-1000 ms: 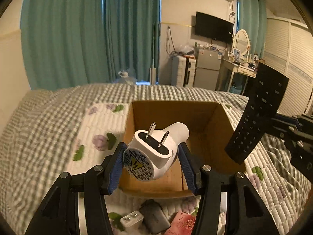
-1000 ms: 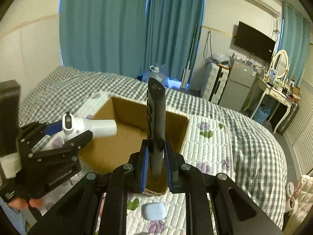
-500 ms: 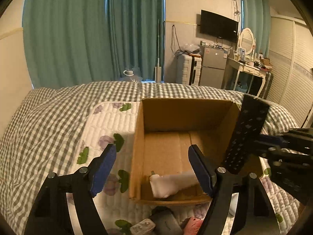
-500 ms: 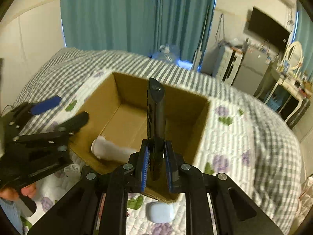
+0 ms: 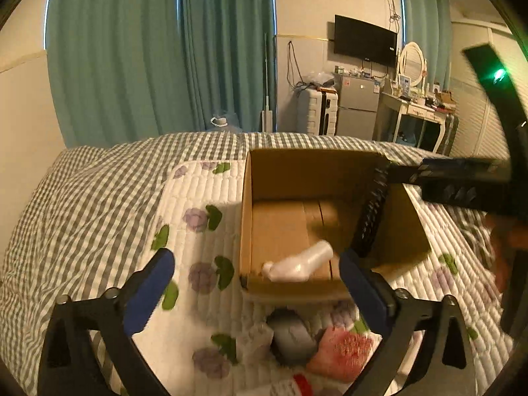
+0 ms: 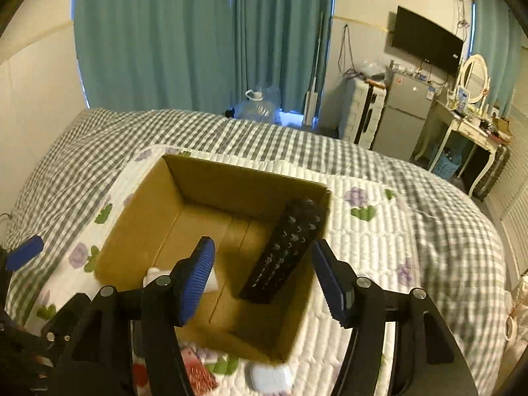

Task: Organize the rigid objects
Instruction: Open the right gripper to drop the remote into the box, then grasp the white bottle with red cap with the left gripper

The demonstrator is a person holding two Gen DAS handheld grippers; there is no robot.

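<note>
Right wrist view: right gripper [image 6: 262, 275] spread wide, holding nothing, poised over cardboard box [image 6: 171, 191] on the bed [image 6: 412, 198]. Black remote [image 6: 283, 252] sits inside the box, leaning vs. the right-hand wall, long axis running away from the gripper, far end up near the rim. White plug adapter [image 5: 298, 262] lies on the box floor at the near-left corner, roughly crosswise.

Left wrist view: left gripper [image 5: 255, 288] also wide apart, empty, just short of the box's near wall. Items not yet boxed lie on the quilt between that wall and the left gripper: grey case [image 5: 290, 335], pink packet [image 5: 340, 351], small white piece [image 5: 257, 336] (blurred). Pale blue-white case [image 6: 270, 378] sits below the box's near-right corner, under the right gripper.

Judgement: next pick = downward and back toward the holder. Left gripper nearer the grey/pink pile; right nearer the pale case. Both need a pull-back first.
</note>
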